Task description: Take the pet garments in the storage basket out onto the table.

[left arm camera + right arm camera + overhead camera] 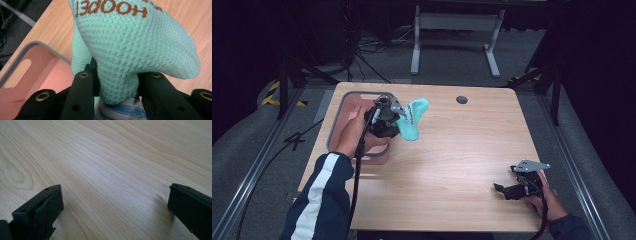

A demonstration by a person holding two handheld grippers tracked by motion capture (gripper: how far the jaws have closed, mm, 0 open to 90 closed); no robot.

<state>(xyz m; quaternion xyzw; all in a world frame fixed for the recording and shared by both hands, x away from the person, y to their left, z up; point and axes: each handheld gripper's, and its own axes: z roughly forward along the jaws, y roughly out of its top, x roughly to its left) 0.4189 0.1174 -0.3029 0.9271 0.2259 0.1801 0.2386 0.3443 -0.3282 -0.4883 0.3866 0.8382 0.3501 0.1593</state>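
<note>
A light wooden table (447, 150) carries a pink, grey-rimmed tray (343, 107) at its far left corner.

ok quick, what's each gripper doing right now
left gripper: shut on the green sock
right gripper: open, holding nothing, over the table

Bright overhead light on the table (452, 150), dark surroundings, soft focus overall, faint shadows beside the close-up black jaws.
</note>
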